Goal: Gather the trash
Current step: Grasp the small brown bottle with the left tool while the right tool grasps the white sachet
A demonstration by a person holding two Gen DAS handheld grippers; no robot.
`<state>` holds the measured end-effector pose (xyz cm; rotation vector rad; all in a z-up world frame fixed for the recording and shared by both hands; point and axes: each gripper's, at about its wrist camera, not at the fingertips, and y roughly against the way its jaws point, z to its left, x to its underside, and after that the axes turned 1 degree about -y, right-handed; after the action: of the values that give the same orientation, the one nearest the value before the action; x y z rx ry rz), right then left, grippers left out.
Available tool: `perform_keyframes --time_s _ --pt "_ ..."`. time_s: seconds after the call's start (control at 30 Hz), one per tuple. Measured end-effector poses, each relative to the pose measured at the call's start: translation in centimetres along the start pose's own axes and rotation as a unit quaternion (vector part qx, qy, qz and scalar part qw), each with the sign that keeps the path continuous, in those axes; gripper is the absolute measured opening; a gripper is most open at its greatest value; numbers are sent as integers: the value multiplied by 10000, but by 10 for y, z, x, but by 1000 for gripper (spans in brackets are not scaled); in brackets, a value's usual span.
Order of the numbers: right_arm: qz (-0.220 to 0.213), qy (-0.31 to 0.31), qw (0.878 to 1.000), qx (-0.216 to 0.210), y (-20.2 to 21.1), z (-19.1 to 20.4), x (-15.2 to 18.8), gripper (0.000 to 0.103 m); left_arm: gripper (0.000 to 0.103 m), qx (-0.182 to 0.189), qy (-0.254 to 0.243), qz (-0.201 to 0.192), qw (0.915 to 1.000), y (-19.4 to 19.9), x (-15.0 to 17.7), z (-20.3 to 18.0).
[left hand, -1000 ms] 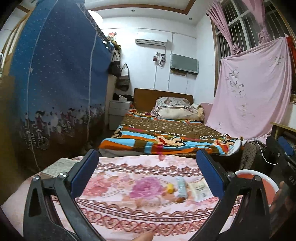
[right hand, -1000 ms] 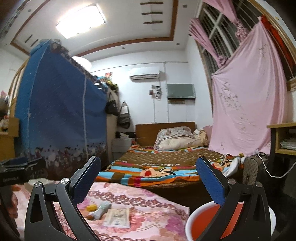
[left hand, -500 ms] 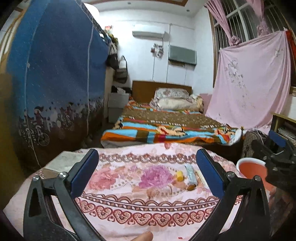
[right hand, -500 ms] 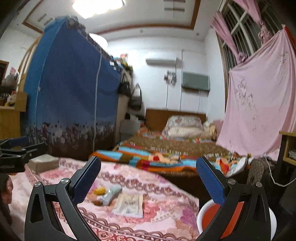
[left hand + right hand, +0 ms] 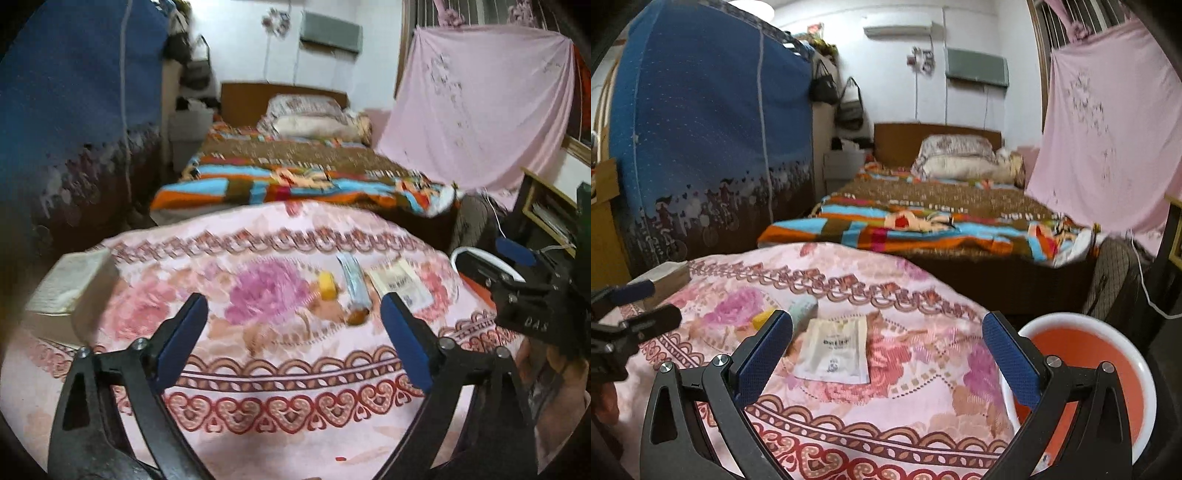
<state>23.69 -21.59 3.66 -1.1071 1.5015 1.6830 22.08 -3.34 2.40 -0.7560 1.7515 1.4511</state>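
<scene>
Bench draped in soft pink floral cloth (image 5: 886, 413), scalloped red border. Trash clustered mid-cloth: flat white paper sachet (image 5: 834, 349) with printed label, slim crinkled foil wrapper (image 5: 352, 277), small yellow lump (image 5: 327, 285), small brown bit (image 5: 357, 316). Round orange bin (image 5: 1108, 369) with white rim just beside the bench's right edge. Thick book (image 5: 70, 284) at left edge.

Left hand-held gripper (image 5: 291, 334): blue textured pads, jaws wide but closing, nothing between them. Right hand-held gripper (image 5: 886, 354): jaws spread wide, empty, hovering over the sachet.
</scene>
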Motion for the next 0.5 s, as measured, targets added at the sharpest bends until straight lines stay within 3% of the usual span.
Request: perform_keyframes --time_s 0.27,0.5 --pt "658 -315 9973 58 -22 -12 3 103 52 449 -222 825 9953 -32 0 -15" --pt "795 -420 9959 13 -26 -16 5 103 31 627 -415 1243 9894 -56 1 -29"
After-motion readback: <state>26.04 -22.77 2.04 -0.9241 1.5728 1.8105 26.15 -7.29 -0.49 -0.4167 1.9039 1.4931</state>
